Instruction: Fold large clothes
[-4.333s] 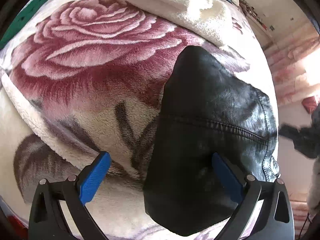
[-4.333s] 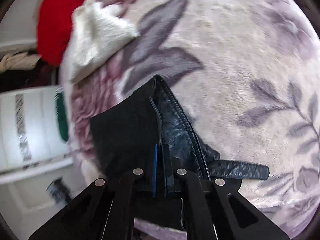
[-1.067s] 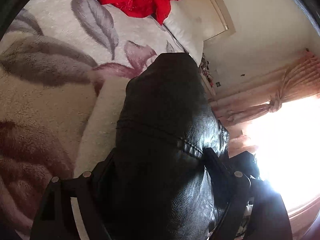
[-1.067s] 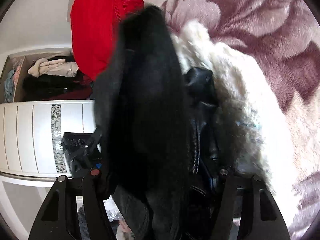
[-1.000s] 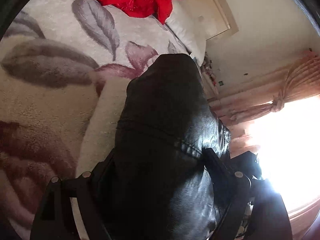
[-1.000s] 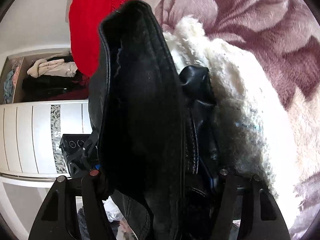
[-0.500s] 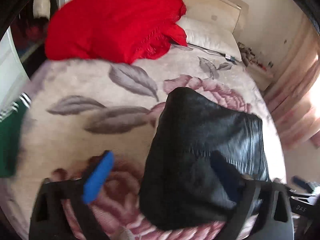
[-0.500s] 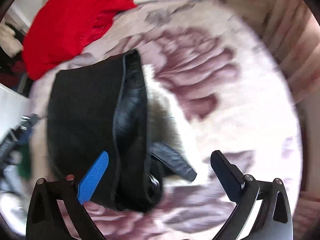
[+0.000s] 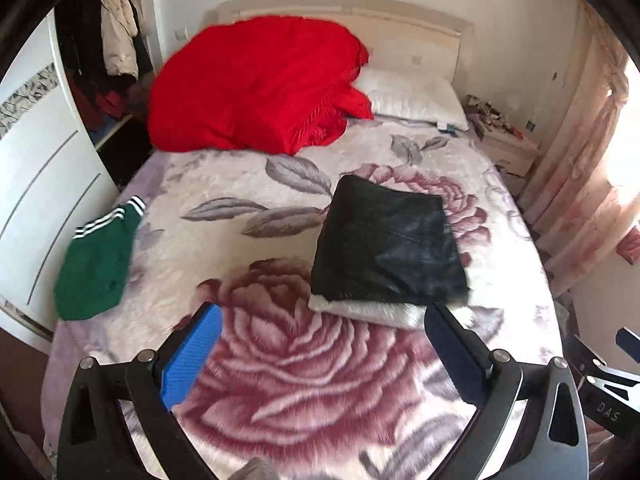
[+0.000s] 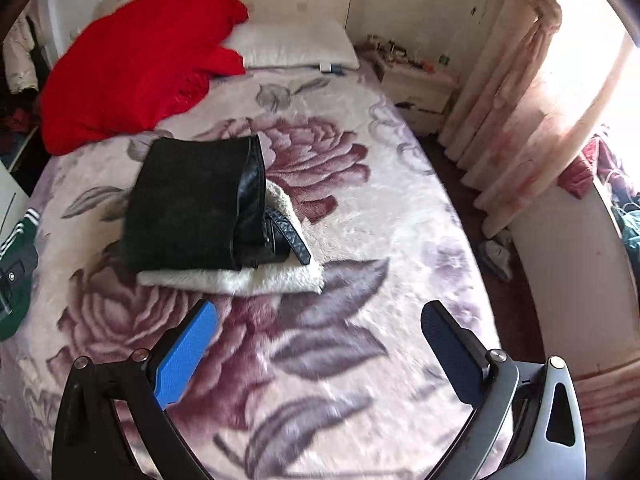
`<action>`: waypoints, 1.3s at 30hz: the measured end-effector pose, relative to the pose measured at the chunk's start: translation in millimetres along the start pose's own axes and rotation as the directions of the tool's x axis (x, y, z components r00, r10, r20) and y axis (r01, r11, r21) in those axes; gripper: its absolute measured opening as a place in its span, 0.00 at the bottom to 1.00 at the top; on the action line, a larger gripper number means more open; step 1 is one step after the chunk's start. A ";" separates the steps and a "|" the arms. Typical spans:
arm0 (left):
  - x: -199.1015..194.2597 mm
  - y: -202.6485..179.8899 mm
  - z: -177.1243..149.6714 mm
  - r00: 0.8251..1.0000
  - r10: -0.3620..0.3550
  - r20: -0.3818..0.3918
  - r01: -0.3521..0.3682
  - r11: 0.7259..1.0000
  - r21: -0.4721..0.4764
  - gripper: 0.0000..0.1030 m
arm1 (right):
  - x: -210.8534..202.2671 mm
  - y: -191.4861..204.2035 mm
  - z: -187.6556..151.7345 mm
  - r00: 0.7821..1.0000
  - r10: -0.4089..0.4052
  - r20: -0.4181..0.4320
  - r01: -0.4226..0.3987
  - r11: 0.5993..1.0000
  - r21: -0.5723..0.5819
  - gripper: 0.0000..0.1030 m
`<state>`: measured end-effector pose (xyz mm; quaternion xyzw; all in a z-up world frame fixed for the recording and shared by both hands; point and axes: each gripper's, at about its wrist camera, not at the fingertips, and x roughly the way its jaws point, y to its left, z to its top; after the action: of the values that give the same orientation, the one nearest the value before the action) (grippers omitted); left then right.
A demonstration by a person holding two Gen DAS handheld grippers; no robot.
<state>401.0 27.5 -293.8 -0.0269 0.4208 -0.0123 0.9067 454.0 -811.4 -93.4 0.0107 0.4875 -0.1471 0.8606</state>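
Observation:
A folded black leather garment (image 9: 386, 244) (image 10: 196, 204) lies flat on top of a folded white fleecy garment (image 9: 372, 312) (image 10: 256, 280) in the middle of the bed. A black strap (image 10: 290, 234) sticks out from its right side. My left gripper (image 9: 322, 334) hangs open above the rose-patterned blanket, nearer than the stack, with nothing between its fingers. My right gripper (image 10: 320, 330) is open too, high over the blanket in front of the stack and holding nothing. A green garment (image 9: 96, 264) with white stripes lies at the bed's left edge.
A red blanket (image 9: 260, 84) (image 10: 132, 64) is heaped at the head of the bed beside a white pillow (image 9: 412, 98) (image 10: 296, 46). A white wardrobe (image 9: 36, 184) stands left. A nightstand (image 10: 420, 84) and pink curtains (image 10: 512, 92) stand right. The other gripper (image 9: 608, 380) shows at the right edge.
Both grippers let go of the black garment, opened wide and pulled up and back from the bed. The black garment now rests on the white one.

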 end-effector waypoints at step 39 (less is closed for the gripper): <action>-365.6 -45.8 -87.4 0.963 0.093 0.254 -0.086 0.995 -0.040 1.00 | -465.9 -136.4 -136.0 0.907 0.172 0.384 -0.144 0.984 -0.101 1.00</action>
<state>98.3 -5.1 -68.7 -0.0222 0.3014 0.0385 0.9525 80.0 -806.8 244.7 -0.0100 0.3081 -0.0590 0.9495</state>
